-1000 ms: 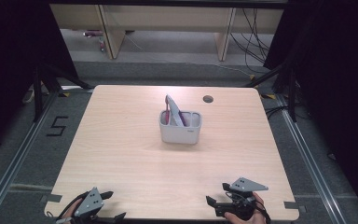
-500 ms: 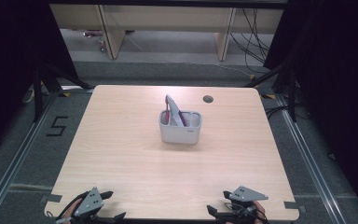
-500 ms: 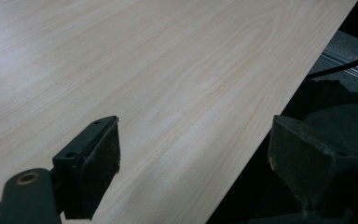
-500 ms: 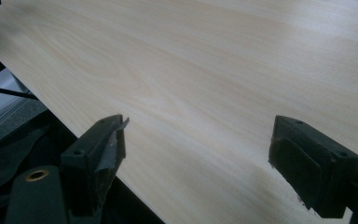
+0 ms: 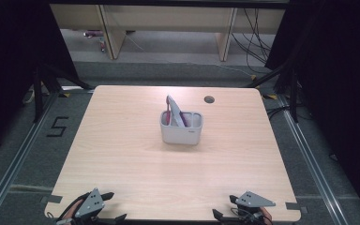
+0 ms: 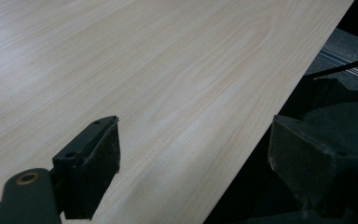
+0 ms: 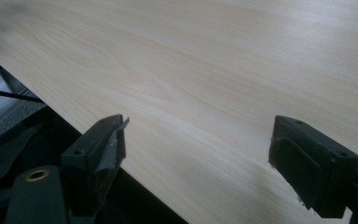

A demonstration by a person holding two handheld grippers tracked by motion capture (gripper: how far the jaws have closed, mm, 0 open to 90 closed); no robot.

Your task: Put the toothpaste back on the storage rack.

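Holder (image 5: 181, 128) mid-table (image 5: 122, 159); tongs at near corners.

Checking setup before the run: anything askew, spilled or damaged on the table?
Nothing stands out. The grey caddy stands upright mid-table with its items leaning inside, nothing spilled. Left tool and right tool are open at the near edge, holding nothing.

Grey holder (image 5: 181, 132) at table (image 5: 122, 154) centre — pink-and-grey tool (image 5: 174, 111) leaning inside; both grippers well nearer than the holder — left gripper (image 5: 92, 206), right gripper (image 5: 249, 206).

Black numeral "5" (image 5: 57, 126) marked on the grey floor (image 5: 23, 154), beside the tabletop's (image 5: 122, 159) left edge
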